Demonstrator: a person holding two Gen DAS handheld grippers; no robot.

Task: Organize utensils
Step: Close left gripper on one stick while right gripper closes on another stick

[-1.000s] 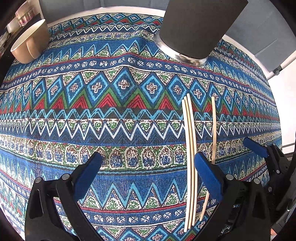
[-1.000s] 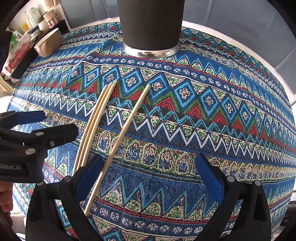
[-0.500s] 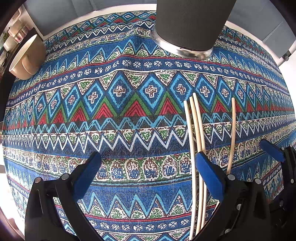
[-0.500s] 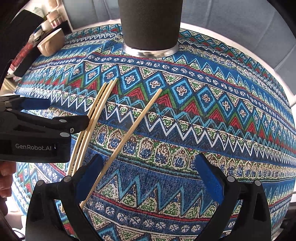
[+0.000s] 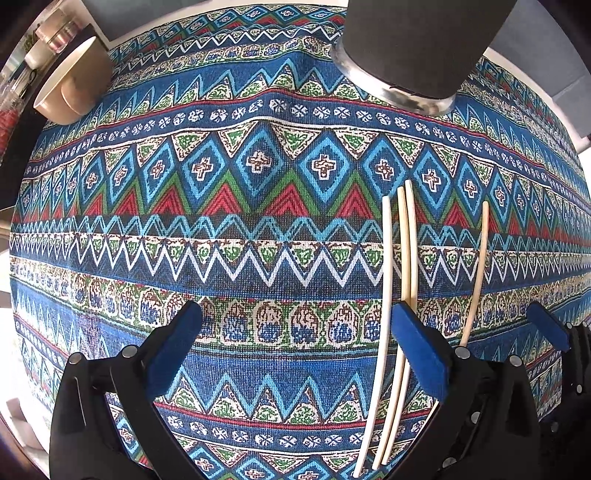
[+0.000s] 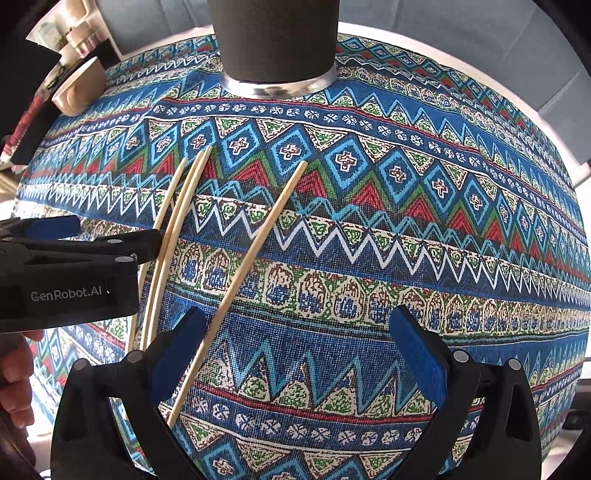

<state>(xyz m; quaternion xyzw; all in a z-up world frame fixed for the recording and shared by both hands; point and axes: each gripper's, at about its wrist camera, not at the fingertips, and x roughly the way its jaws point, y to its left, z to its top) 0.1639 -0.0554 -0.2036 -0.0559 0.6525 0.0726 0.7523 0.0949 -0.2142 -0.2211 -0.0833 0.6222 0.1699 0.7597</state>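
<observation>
A home dining corner.
A round table under a patterned tablecloth (image 5: 258, 236) carries chopsticks (image 5: 402, 295), a dark holder (image 6: 275, 44) and a beige bowl (image 5: 72, 88); jars (image 5: 55, 33) stand on a shelf behind.

Patterned tablecloth (image 5: 258, 266) under chopsticks (image 5: 406, 258), holder (image 5: 413, 48), bowl (image 5: 70, 88)

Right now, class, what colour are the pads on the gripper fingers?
Blue pads on black gripper bodies, clearest in the left wrist view.
</observation>
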